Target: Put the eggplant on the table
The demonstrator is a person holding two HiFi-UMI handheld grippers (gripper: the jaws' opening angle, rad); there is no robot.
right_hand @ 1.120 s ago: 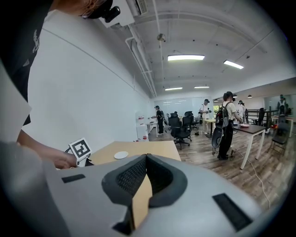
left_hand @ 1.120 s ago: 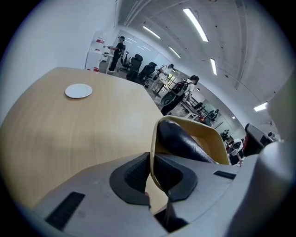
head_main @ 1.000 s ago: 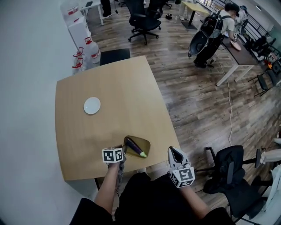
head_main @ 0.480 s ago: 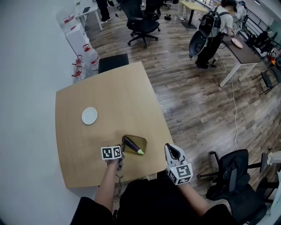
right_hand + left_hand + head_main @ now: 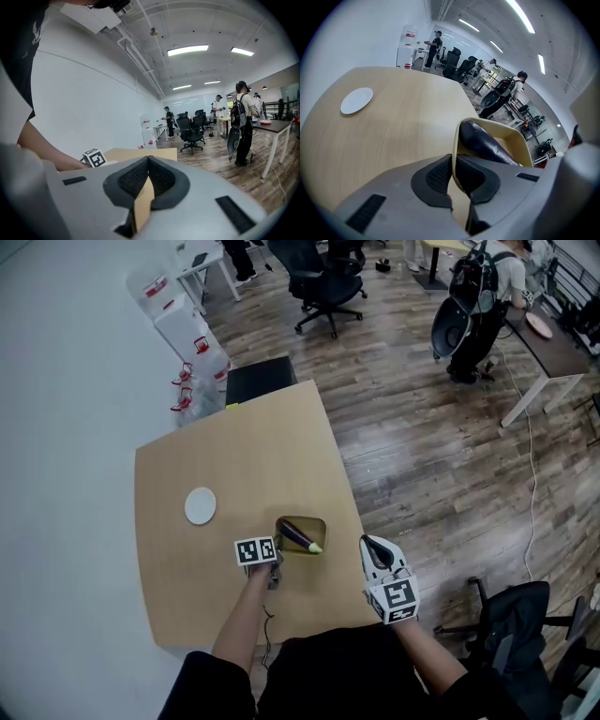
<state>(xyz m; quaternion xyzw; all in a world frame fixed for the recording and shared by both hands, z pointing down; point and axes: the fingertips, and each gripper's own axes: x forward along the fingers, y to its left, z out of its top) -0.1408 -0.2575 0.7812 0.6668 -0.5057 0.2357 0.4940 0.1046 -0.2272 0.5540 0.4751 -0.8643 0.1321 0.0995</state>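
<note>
Left gripper (image 5: 453, 161): jaws closed on the near rim of the tan tray (image 5: 513, 137).
Eggplant (image 5: 485, 143): inside that tray, just ahead and right of the left gripper; its long axis runs diagonally, dark end away, green stem end toward the right gripper (image 5: 368, 545).
Right gripper: jaws together, holding nothing, near the right edge of the table (image 5: 234, 456).
Nearer hand: the left.
Change from a second ago: the tray is farther in from the near edge and closer to the white plate (image 5: 201, 505). The grip is unchanged.
</note>
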